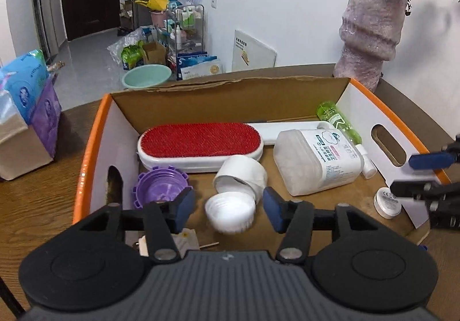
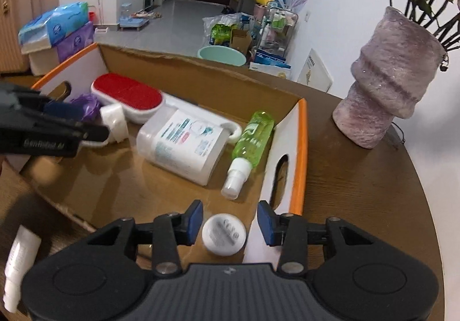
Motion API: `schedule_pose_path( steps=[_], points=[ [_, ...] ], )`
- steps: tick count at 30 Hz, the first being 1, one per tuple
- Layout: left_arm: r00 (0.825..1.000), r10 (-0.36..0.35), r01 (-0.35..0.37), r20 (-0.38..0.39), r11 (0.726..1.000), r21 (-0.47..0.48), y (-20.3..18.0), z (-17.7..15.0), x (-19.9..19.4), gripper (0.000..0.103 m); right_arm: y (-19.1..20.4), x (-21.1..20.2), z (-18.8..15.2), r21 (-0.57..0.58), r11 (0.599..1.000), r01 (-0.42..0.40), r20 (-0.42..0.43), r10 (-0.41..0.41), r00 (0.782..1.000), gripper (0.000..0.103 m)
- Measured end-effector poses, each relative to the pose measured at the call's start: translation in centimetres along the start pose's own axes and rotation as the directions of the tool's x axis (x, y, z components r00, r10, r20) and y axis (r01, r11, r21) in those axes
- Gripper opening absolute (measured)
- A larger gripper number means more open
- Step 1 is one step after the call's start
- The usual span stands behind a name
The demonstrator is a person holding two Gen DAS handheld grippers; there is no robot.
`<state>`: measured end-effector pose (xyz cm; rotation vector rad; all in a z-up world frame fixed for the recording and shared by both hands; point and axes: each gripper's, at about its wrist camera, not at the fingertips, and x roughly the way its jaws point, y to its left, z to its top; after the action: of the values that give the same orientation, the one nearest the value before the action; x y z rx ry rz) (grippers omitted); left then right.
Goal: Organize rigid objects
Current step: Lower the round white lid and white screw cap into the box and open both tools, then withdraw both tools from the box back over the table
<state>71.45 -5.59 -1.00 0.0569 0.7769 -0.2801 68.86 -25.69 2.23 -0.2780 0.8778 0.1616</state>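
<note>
A round wooden table (image 2: 359,191) in a cluttered room carries an open cardboard box (image 1: 95,131) with orange-edged white end walls; a mottled pink vase (image 2: 388,96) stands just beside it.

Centre: the objects being sorted. My left gripper (image 1: 227,206) hangs over the near left of the box, its blue pads parted around a white ribbed cap (image 1: 230,213). The cap looks blurred, so I cannot be sure whether it is falling or already lying on the box floor; the pads do not press on it. My right gripper (image 2: 230,224) stands likewise half open over the near right corner, with a small white round jar (image 2: 224,234) between the pads but untouched.

Technique: to finish each placement cleanly, I should keep the jaws apart and lift straight up, so that neither pad drags its item.

Outward: a white tape roll (image 1: 241,174) leans just behind the cap, a purple toothed lid (image 1: 161,188) lies to its left, and a red-faced lint brush (image 1: 199,145) runs along the back. A translucent tub with a printed label (image 1: 316,162) lies on its side, touching a green spray bottle (image 2: 253,139) against the right wall.
</note>
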Motion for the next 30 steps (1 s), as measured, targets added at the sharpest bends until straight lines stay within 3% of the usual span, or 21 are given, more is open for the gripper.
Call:
schedule_pose_path(
  steps=[7, 10, 15, 19, 25, 30],
  points=[
    [0.999, 0.038, -0.038, 0.025, 0.999, -0.007, 0.6, 1.1, -4.2, 0.077, -2.1, -2.9, 1.4, 0.156, 0.982, -0.102, 0.018, 0.101, 0.995, 0.05],
    [0.998, 0.054, -0.054, 0.035, 0.999, 0.0, 0.6, 1.3, -6.9, 0.08, -2.2, -4.9, 1.6, 0.184, 0.976, -0.117, 0.029, 0.114, 0.993, 0.061],
    [0.986, 0.087, -0.087, 0.14, 0.996, 0.001, -0.1, 0.7, -12.4, 0.091, -2.2, -8.6, 1.2, 0.221, 0.969, -0.109, 0.094, 0.09, 0.992, 0.067],
    [0.954, 0.136, -0.132, 0.269, 0.991, -0.034, -1.3, -0.8, -16.5, 0.099, -1.8, -11.8, -0.8, 0.274, 0.955, -0.114, 0.236, 0.048, 0.971, 0.084],
    [0.868, 0.193, -0.192, 0.458, 0.98, -0.05, -3.7, -4.1, -21.2, 0.103, 0.4, -15.3, -5.5, 0.313, 0.943, -0.113, 0.385, -0.017, 0.923, 0.085],
    [0.852, 0.174, -0.162, 0.494, 0.984, -0.068, -4.8, -6.5, -23.3, 0.103, 1.8, -17.5, -8.5, 0.313, 0.942, -0.119, 0.485, -0.051, 0.873, 0.087]
  ],
)
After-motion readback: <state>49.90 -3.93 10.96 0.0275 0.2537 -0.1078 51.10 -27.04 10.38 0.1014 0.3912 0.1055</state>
